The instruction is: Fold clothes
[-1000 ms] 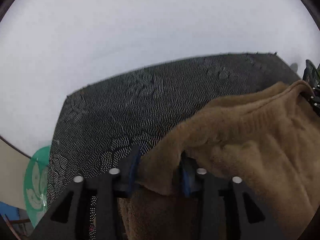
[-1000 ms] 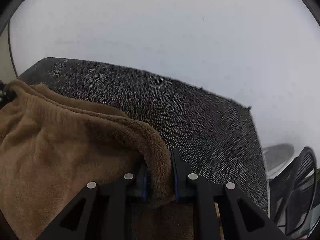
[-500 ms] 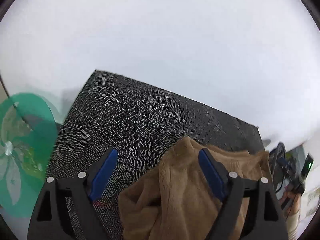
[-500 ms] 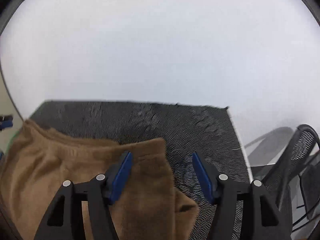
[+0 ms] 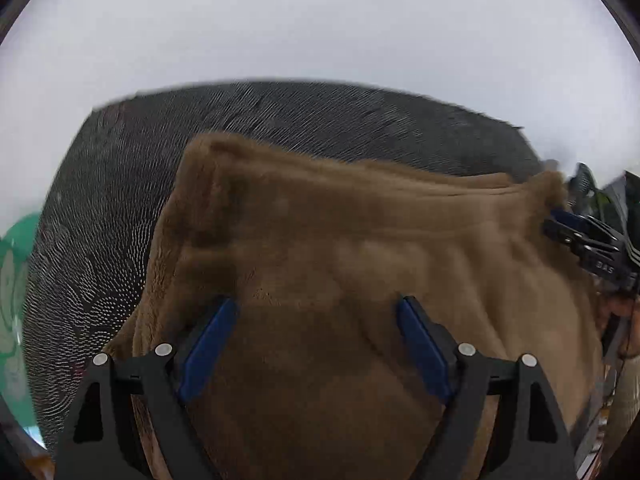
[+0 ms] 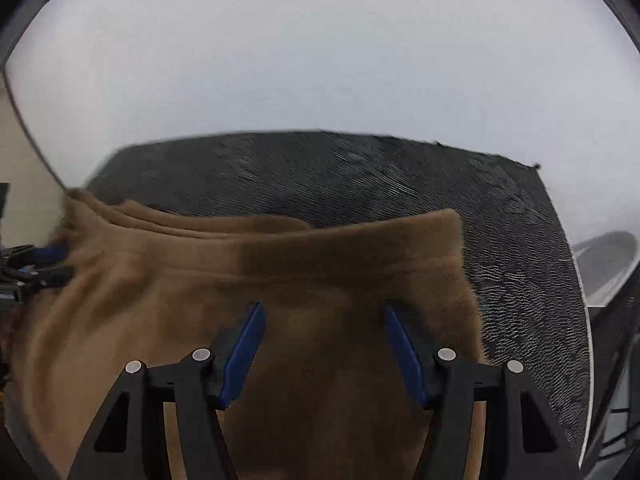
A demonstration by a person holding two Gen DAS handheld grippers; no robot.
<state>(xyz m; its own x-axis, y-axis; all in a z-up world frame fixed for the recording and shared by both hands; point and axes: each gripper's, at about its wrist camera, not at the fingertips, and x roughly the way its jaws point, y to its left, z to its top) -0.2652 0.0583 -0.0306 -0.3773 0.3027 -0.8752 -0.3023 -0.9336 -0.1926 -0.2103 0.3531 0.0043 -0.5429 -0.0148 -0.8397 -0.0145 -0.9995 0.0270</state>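
A brown fleece garment [image 5: 360, 248] lies folded on a black patterned mat [image 5: 100, 216], its far edge stacked in layers. My left gripper [image 5: 316, 312] hovers over the garment's left part with its blue pads spread wide and nothing pinched between them. In the right wrist view the same brown garment [image 6: 280, 264] fills the foreground on the mat [image 6: 500, 216]. Over its right part my right gripper [image 6: 322, 312] stands open, the fabric lying flat beneath the jaws. Each gripper shows at the edge of the other's view: the right gripper [image 5: 576, 228] and the left gripper [image 6: 40, 262].
The mat lies on a white table [image 5: 320, 32]. A green patterned disc [image 5: 12, 264] sits off the mat's left edge. A black mesh chair [image 6: 616, 320] stands to the right of the table.
Both grippers were shut on the garment's folded edge a second ago. They let go, their jaws spread, and the garment now lies flat on the mat below them.
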